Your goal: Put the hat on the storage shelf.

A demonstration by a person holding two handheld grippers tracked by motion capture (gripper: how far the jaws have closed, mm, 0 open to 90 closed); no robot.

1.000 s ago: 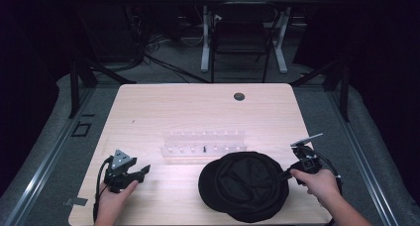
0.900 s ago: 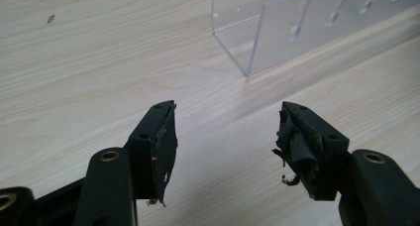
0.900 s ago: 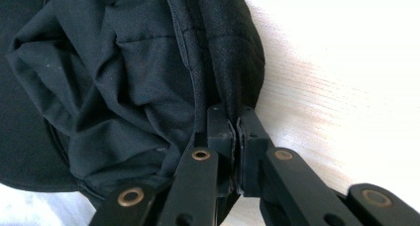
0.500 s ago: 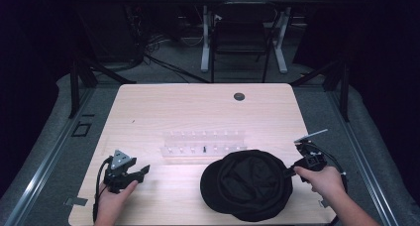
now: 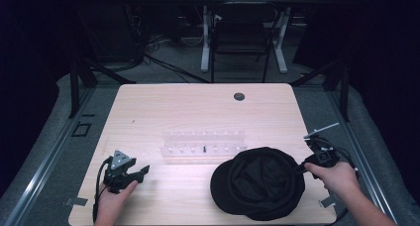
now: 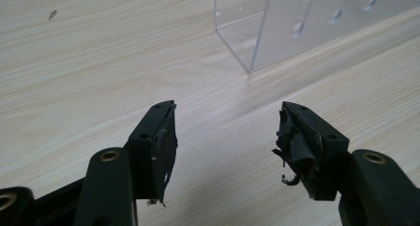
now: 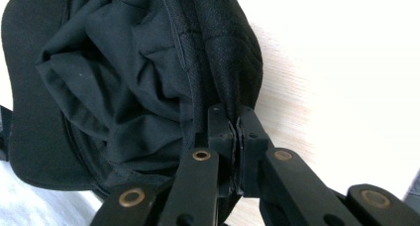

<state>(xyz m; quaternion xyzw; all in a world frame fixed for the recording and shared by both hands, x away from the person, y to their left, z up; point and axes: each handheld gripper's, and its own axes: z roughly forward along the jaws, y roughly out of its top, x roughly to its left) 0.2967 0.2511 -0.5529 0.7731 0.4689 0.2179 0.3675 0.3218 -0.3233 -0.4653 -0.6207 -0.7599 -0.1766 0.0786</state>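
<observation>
From the high view I see the black cap (image 5: 258,183) lying on the table (image 5: 198,107) at about 5 o'clock of the tabletop, close to the near edge, crown crumpled, underside up. Right gripper (image 5: 303,169) sits at the cap's 3 o'clock edge and is clenched on it. My right gripper view confirms: both jaws pressed together with the cap's edge fabric (image 7: 228,87) pinched between them; the rest of the cap spreads toward 10 o'clock in that view. The right hand (image 5: 334,176) holds that gripper near the table's right edge.

Left gripper (image 5: 141,171) is at about 7 o'clock of the tabletop, well apart from the cap, resting on or just over the wood; I cannot tell which. It is released: in my left gripper view the 2 jaws stand wide apart, bare wood between them, and the pad on the right-hand one (image 6: 297,141) is visibly frayed.

Clear acrylic rack (image 5: 203,142) sits mid-table, just beside the cap at its 11 o'clock, and at 1 o'clock of the left gripper. Its end wall (image 6: 257,28) shows at 12 to 1 o'clock in the left gripper view.
</observation>
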